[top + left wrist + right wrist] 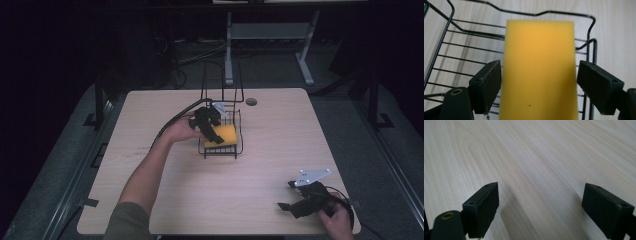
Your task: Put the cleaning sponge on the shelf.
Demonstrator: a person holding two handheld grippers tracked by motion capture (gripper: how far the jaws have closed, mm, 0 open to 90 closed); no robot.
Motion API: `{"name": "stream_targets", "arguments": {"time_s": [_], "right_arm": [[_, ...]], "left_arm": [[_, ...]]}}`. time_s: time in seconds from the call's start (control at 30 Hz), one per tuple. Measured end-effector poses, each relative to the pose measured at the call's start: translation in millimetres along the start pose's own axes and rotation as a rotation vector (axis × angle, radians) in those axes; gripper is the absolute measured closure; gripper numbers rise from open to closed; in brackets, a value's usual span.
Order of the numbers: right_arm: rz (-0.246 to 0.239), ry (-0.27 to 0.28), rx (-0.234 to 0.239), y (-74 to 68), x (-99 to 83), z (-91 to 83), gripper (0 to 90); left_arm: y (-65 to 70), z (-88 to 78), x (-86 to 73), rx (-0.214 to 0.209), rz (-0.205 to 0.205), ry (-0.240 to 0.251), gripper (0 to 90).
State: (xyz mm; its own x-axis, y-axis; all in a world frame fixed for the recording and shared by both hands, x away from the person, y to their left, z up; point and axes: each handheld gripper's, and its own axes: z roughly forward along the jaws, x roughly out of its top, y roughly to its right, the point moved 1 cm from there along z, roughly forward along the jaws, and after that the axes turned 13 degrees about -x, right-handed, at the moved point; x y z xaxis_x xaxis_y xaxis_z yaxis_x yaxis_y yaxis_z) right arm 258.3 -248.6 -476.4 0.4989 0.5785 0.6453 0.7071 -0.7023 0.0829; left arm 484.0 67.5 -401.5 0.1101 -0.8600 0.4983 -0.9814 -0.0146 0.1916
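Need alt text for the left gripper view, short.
A yellow sponge sits between the left claw's two black pads; the left pad touches its edge, the right shows a slight gap. Beneath it lie a black wire basket and the pale wooden table.

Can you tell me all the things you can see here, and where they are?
sponge: 1, yellow, in the wire basket, between the left gripper's fingers
wire basket: 1, black, on the table's middle, toward the far side
table: 1, light wood, under everything
hole in the table: 1, dark, near the far edge, right of the basket
frame with legs: 1, grey, on the floor beyond the table
left gripper: 1, black, at the basket, fingers either side of the sponge with a slight gap
right gripper: 1, black, near the table's right front corner, fingers wide apart over bare wood
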Motion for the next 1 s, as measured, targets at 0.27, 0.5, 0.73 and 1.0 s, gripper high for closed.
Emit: {"name": "stream_targets", "arguments": {"time_s": [0.27,0.5,0.73,1.0], "right_arm": [[-0.002,-0.002,0.009,0.2,1.0,0.2,13.9],[-0.005,0.000,0.011,-1.0,1.4,1.3,13.9],[-0.005,0.010,0.012,1.4,1.7,0.5,13.8],[-0.001,0.012,0.011,1.6,1.7,0.0,13.9]], "left_arm": [[5.6,-7.3,2.7,0.022,0.015,-0.004,20.0],[10.5,-8.5,4.4,0.027,0.017,0.008,19.8],[15.7,-8.7,7.3,0.032,0.035,0.007,19.9],[21.4,-5.2,8.3,0.021,0.053,-0.020,19.8]]}}
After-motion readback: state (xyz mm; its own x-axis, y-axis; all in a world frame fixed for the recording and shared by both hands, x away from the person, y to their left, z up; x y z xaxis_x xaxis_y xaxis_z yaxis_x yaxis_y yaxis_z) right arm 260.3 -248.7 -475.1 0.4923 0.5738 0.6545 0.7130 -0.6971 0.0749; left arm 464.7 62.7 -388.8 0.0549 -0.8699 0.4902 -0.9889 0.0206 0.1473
